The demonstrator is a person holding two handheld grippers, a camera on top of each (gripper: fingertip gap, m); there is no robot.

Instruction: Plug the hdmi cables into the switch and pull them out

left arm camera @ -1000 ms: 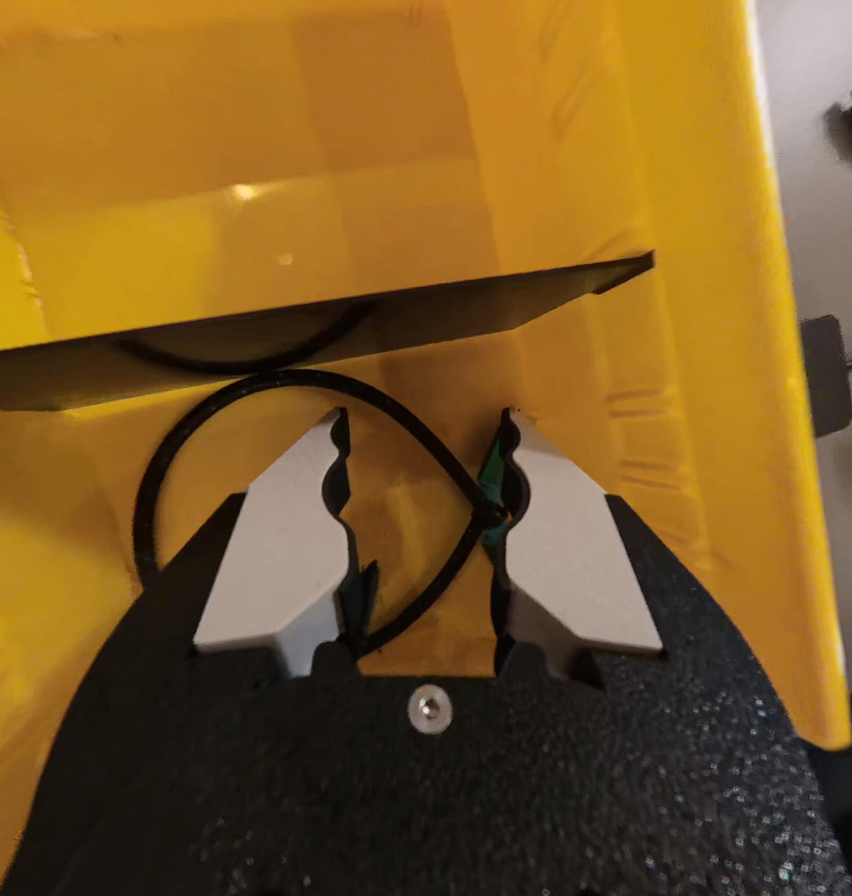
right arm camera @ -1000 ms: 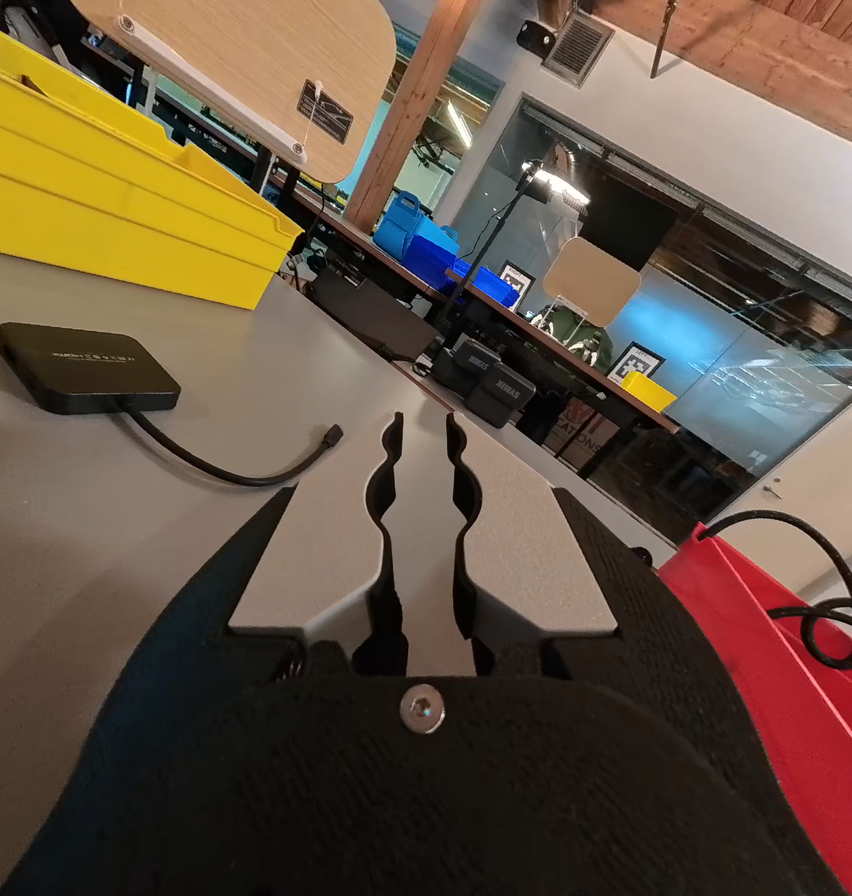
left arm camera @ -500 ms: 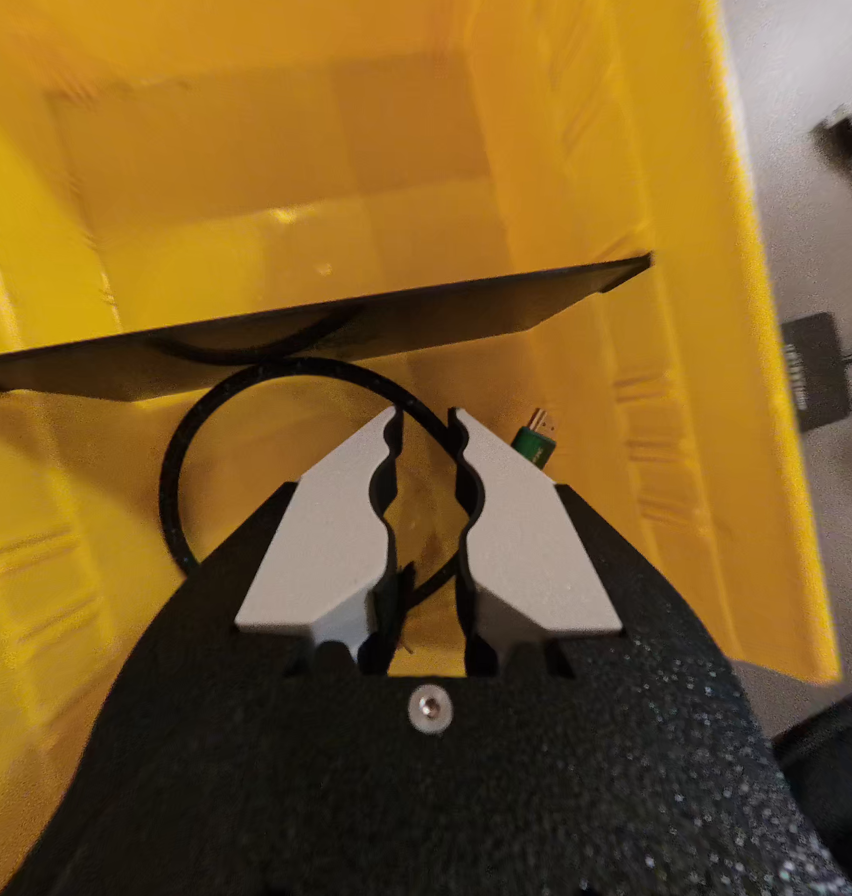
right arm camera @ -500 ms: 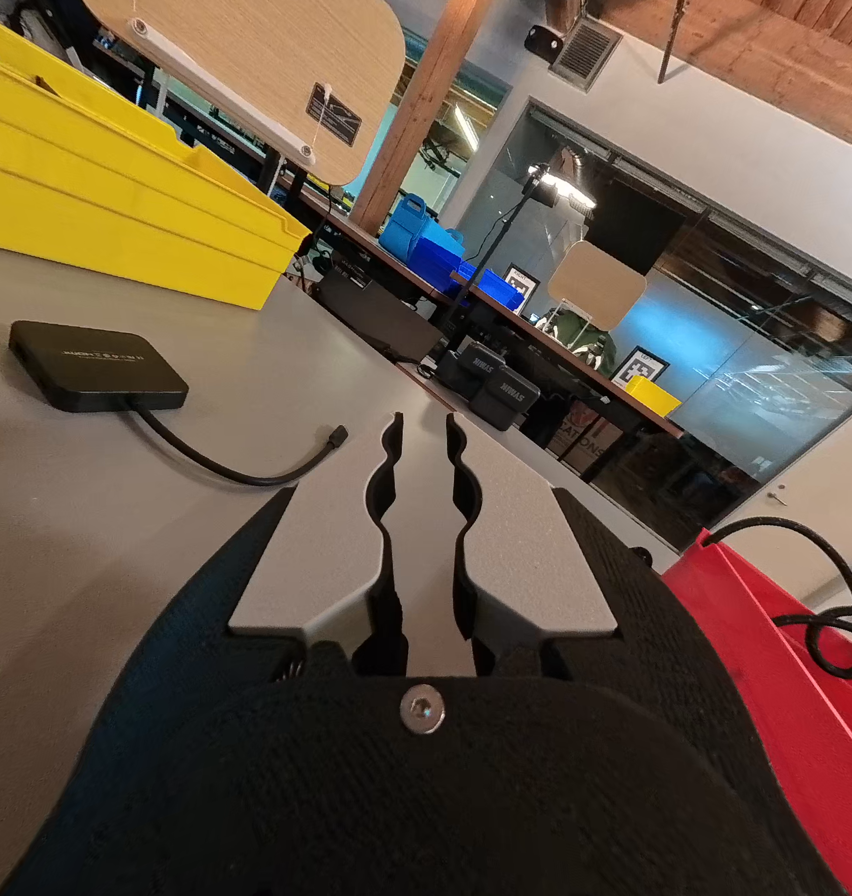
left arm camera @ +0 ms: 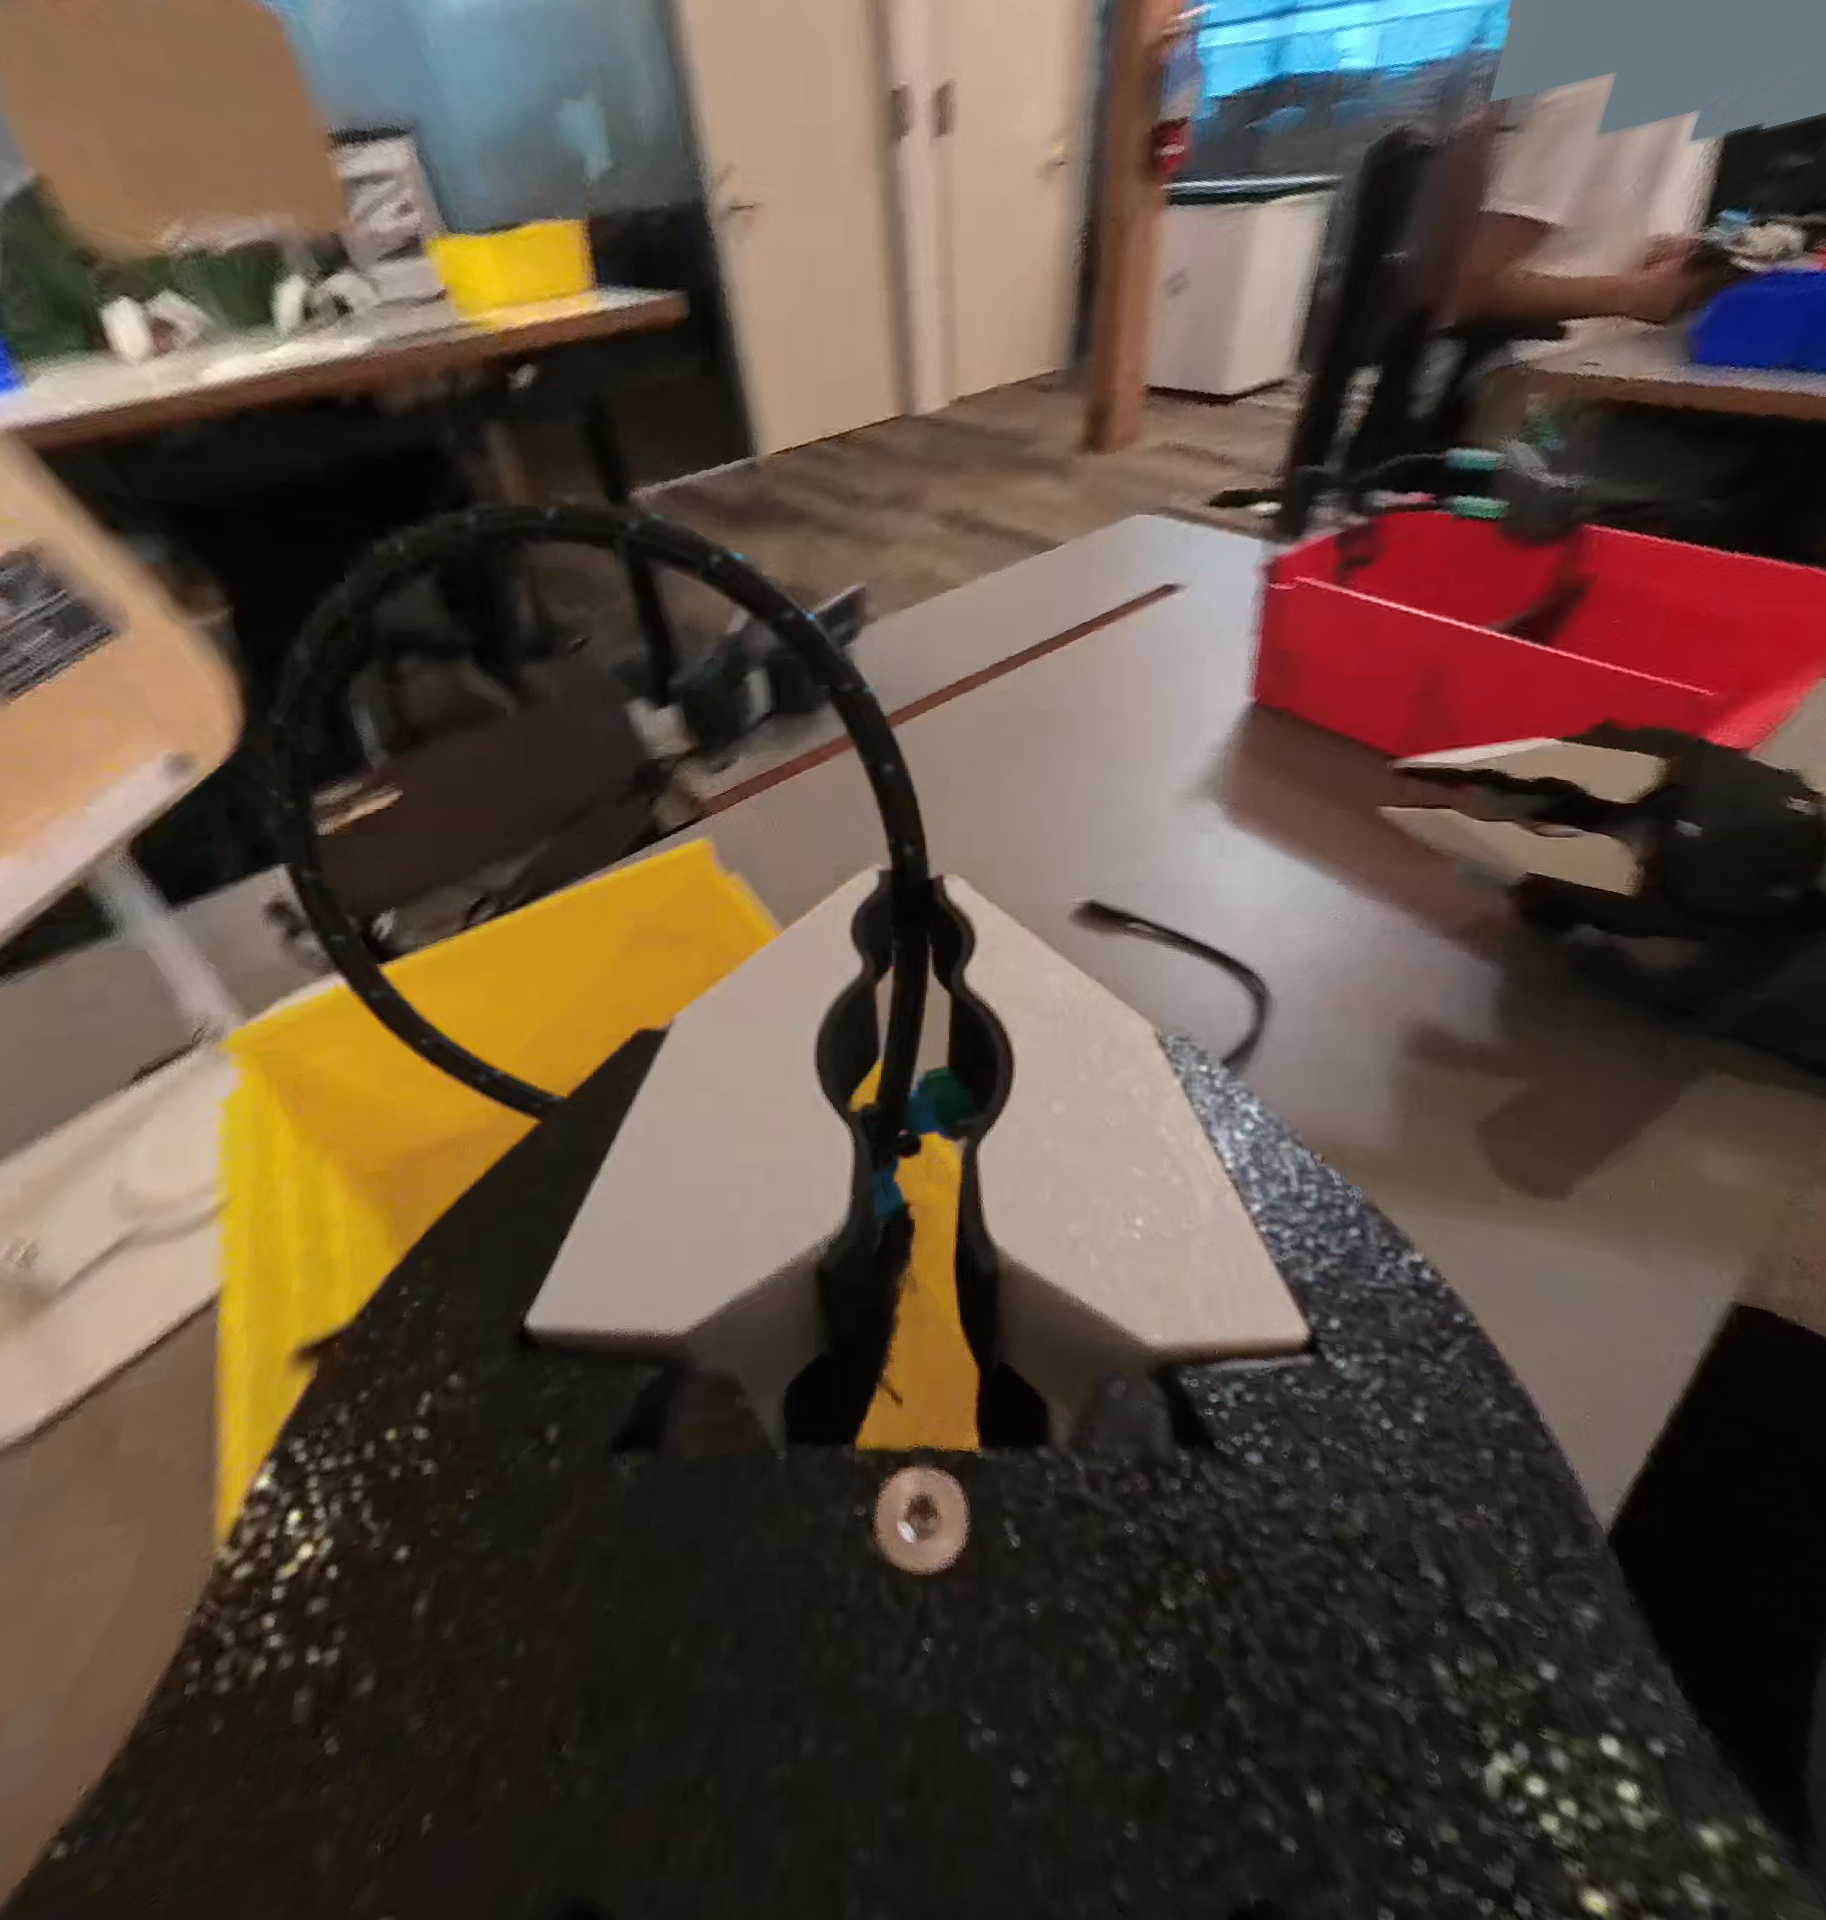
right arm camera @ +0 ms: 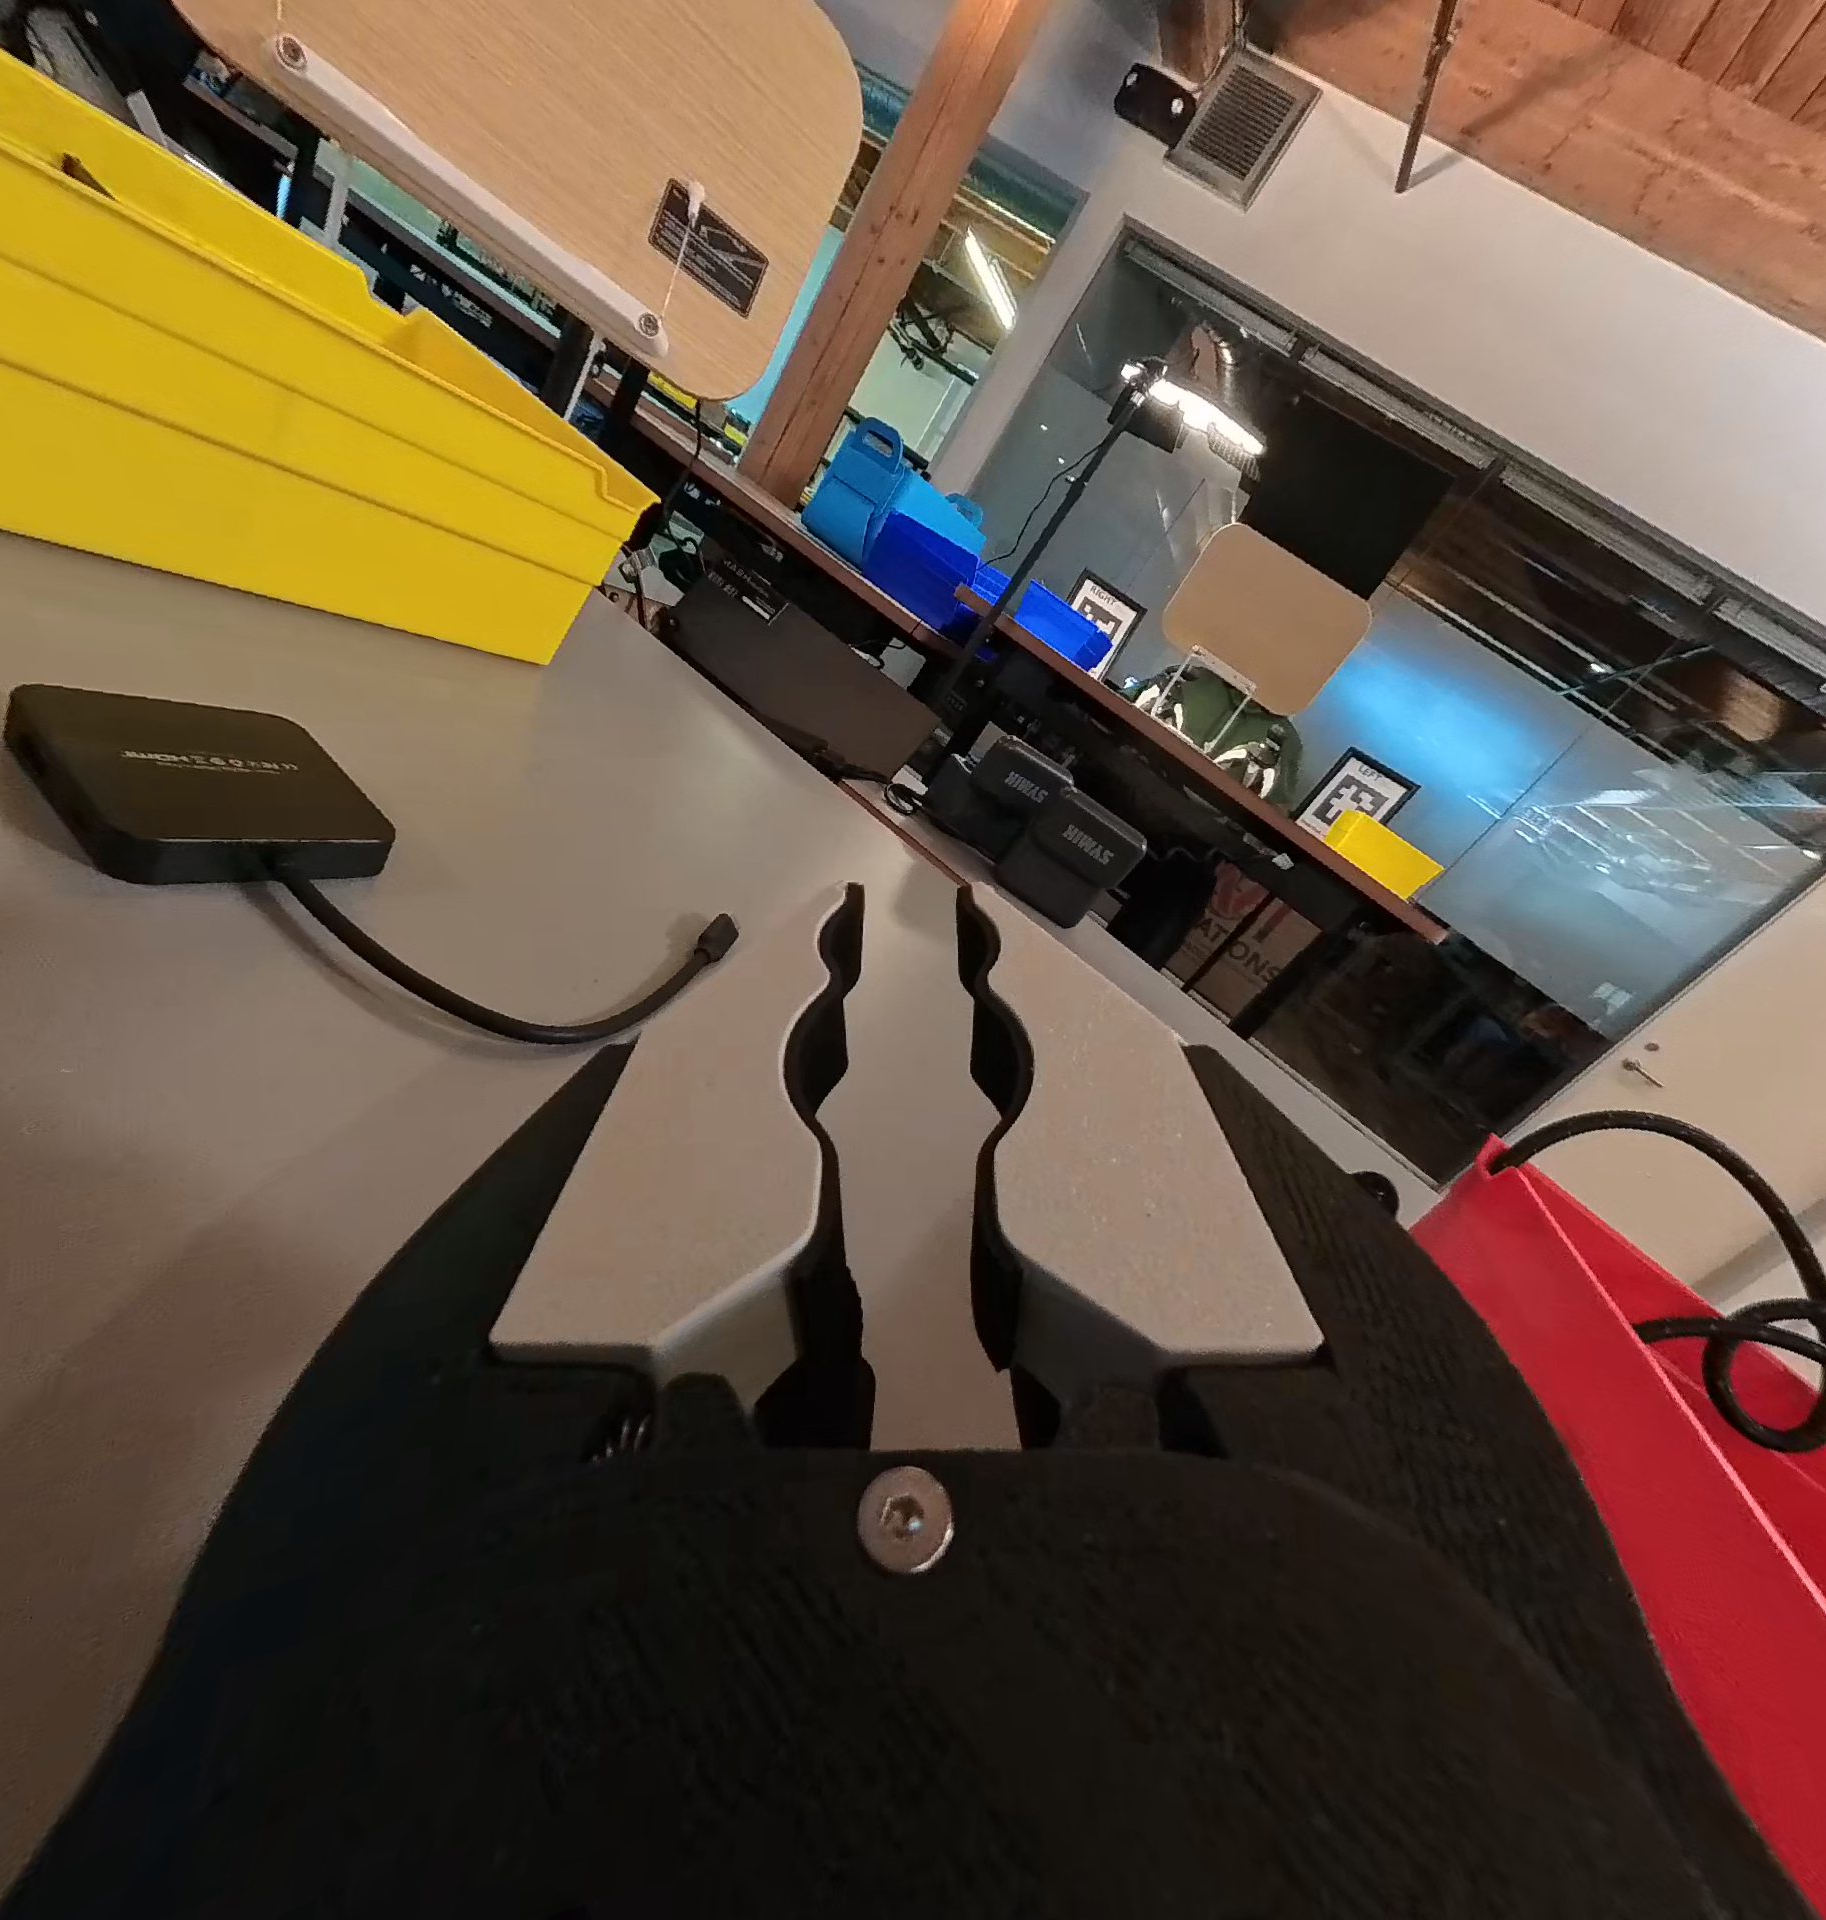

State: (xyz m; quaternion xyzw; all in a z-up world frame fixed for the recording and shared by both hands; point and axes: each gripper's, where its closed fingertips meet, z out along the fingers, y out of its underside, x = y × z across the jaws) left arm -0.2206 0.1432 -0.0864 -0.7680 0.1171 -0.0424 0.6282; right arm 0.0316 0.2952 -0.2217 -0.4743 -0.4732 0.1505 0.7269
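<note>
My left gripper [left arm camera: 911,894] is shut on a black braided HDMI cable [left arm camera: 784,623]. It holds the cable above the yellow bin [left arm camera: 421,1039], and the cable loops up and left over the fingers. A green plug end [left arm camera: 938,1099] shows between the jaws. The black switch [right arm camera: 192,790] lies flat on the grey table [right arm camera: 161,1195]. Its short tail cable [right arm camera: 493,997] curves right to a small free plug. My right gripper [right arm camera: 909,904] rests low on the table, right of the switch, slightly open and empty. It also shows in the left wrist view [left arm camera: 1574,821].
The yellow bin [right arm camera: 265,468] stands behind the switch. A red bin [right arm camera: 1667,1455] with a coiled black cable [right arm camera: 1782,1309] is at the right and also shows in the left wrist view [left arm camera: 1511,634]. A person sits at a far desk. Left tips to right tips: about 35 cm. The black switch [right arm camera: 192,790] sits 15 cm or so from the ends of my right fingers.
My left gripper closed on the cable lying in the yellow bin and lifted it out, tilting up to face across the table. The right gripper has barely moved.
</note>
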